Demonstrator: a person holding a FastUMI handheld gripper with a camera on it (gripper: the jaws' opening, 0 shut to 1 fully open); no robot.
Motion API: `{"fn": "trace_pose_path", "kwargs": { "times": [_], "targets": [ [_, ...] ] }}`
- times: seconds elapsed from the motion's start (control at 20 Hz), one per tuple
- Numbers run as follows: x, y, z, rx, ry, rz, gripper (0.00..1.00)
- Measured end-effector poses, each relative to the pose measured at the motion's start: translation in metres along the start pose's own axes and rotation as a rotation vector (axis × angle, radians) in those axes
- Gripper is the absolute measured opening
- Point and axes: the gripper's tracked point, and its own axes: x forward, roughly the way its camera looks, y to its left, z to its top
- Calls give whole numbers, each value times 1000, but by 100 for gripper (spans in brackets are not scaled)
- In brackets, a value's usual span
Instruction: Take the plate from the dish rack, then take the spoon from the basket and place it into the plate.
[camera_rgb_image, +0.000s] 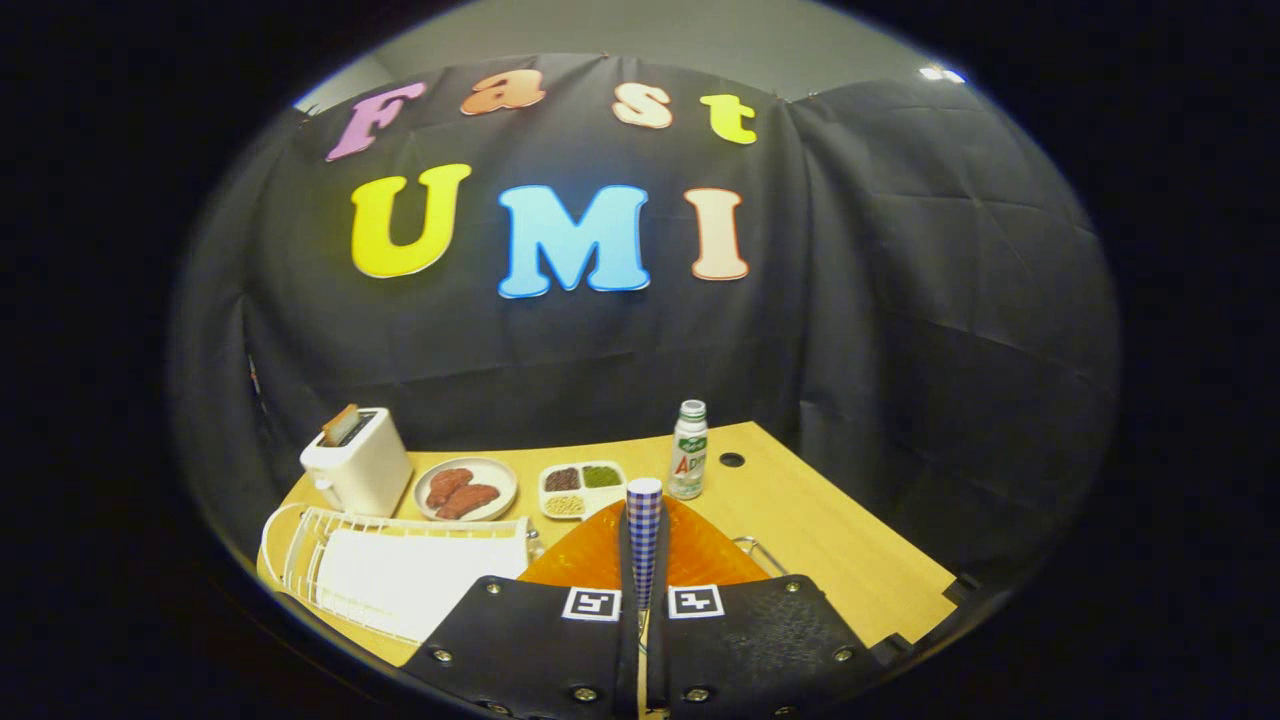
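My gripper (643, 603) is shut on a spoon with a blue-and-white checked handle (644, 535); the handle stands up between the fingers and its bowl end is hidden below them. Just beyond the fingers an orange plate (705, 555) lies on the wooden table, partly covered by the fingers and the spoon handle. The white wire dish rack (300, 545) stands to the left of the plate with a white tray inside. A thin wire edge (760, 550), perhaps the basket, peeks out right of the plate.
Behind the rack stands a white toaster (357, 462) with toast in it. Beside it are a plate of brown meat pieces (465, 489), a divided white dish (582, 487) and a small bottle (688, 452). The table (850, 550) ends at the right.
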Motion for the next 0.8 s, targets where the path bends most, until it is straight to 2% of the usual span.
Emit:
{"fn": "trace_pose_path", "kwargs": {
  "times": [0.4,0.8],
  "targets": [
    [-73,88,-76,-104,99,195,3],
    [-95,117,-132,-182,176,262,3]
  ]
}}
